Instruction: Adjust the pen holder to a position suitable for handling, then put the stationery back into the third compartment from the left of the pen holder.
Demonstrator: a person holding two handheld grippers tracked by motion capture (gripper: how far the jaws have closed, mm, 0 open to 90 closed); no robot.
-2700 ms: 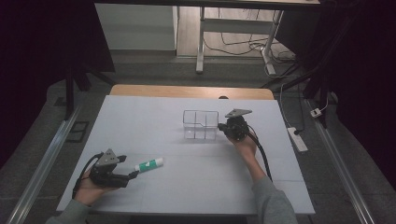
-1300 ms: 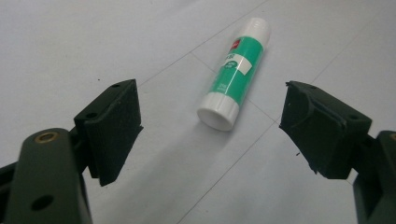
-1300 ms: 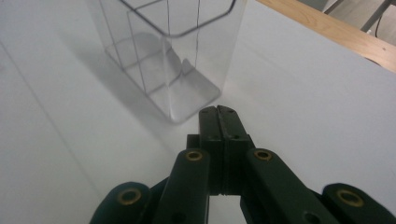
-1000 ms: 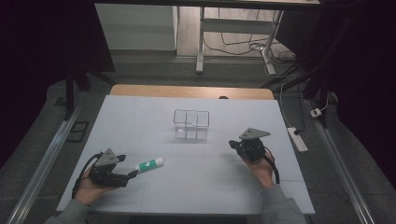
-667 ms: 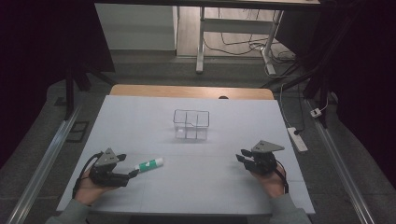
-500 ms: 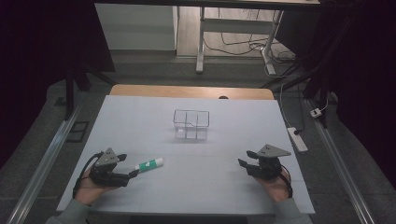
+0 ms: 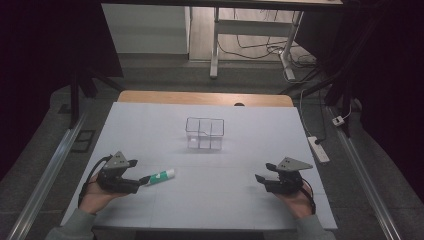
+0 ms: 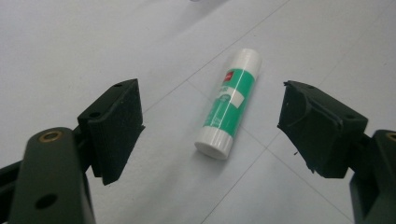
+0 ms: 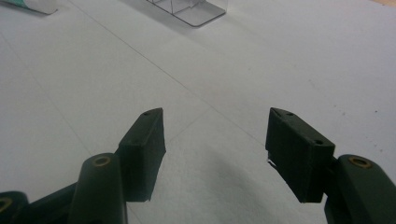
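Glue stick on table, apart from clear divided box

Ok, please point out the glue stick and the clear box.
glue stick [image 8: 229, 100], left gripper view, on its green label.
clear box [image 7: 204, 134], high view, on its front wall.

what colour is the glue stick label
Green with white ends on the glue stick, clearest in the left gripper view.

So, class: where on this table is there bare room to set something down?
Bare: the wide middle between glue stick and right gripper, and the far strip behind the clear box. Crowded: the near-left corner, where the left gripper sits open at the stick.
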